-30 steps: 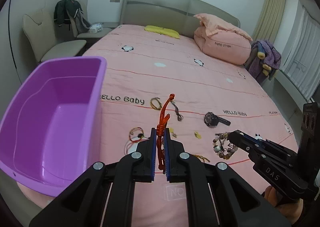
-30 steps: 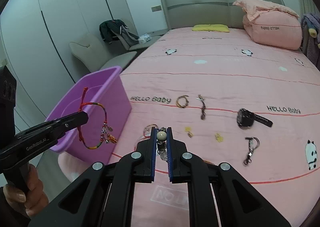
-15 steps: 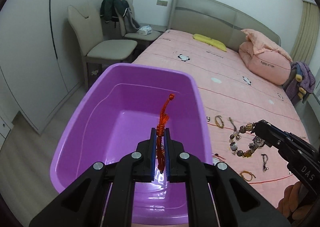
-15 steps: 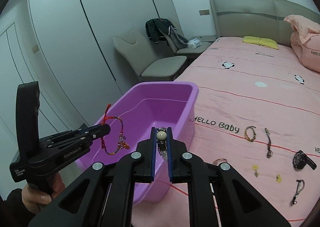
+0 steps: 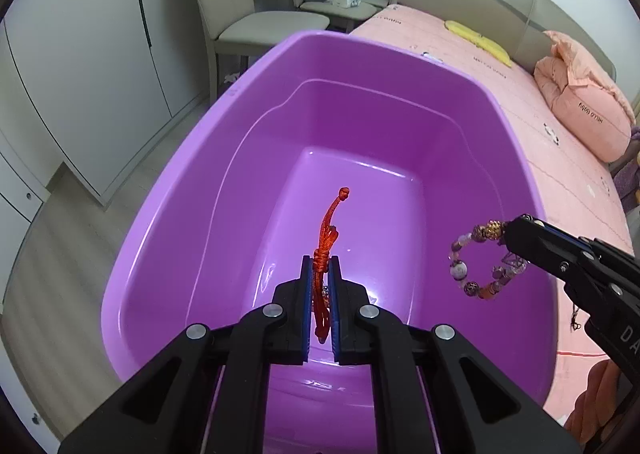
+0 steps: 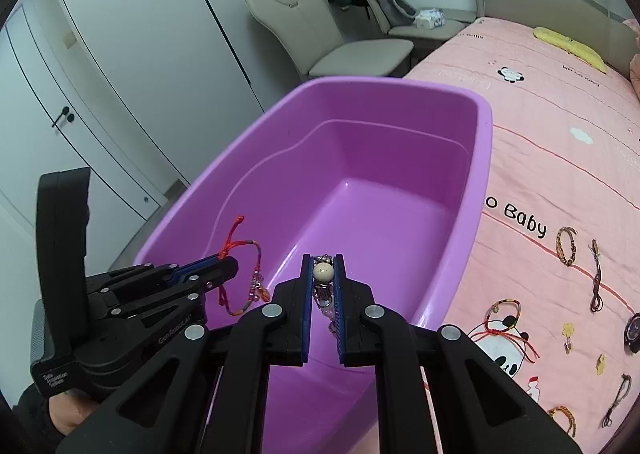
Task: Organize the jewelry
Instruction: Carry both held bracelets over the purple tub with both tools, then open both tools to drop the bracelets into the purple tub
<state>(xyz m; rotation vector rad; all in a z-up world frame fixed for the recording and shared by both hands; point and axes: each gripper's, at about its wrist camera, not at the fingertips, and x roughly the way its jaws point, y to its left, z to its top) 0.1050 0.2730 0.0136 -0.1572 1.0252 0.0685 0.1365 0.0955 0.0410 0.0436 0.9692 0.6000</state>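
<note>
A purple plastic bin (image 5: 168, 222) (image 6: 478, 142) stands on the pink bed, with no item inside it. My left gripper (image 5: 321, 266) (image 6: 230, 266) is shut on a red cord bracelet (image 5: 326, 242) (image 6: 240, 248) and hangs over the bin's inside. Its charms dangle below the cord in the right wrist view. My right gripper (image 6: 323, 266) (image 5: 510, 232) is shut on a beaded bracelet (image 5: 472, 266) (image 6: 323, 273), held above the bin's near right part. Both point steeply down into the bin.
Several loose bracelets, a cord (image 6: 597, 278) and a watch (image 6: 633, 328) lie on the pink bedspread (image 6: 560, 174) right of the bin. A beige chair (image 5: 248, 14) and white wardrobe doors (image 6: 120, 54) stand beyond the bin's left side. A folded pink duvet (image 5: 580, 106) lies at the bed's head.
Both grippers swung left from the bedspread to above the purple bin, each keeping hold of its bracelet. They now tilt lower into the bin.
</note>
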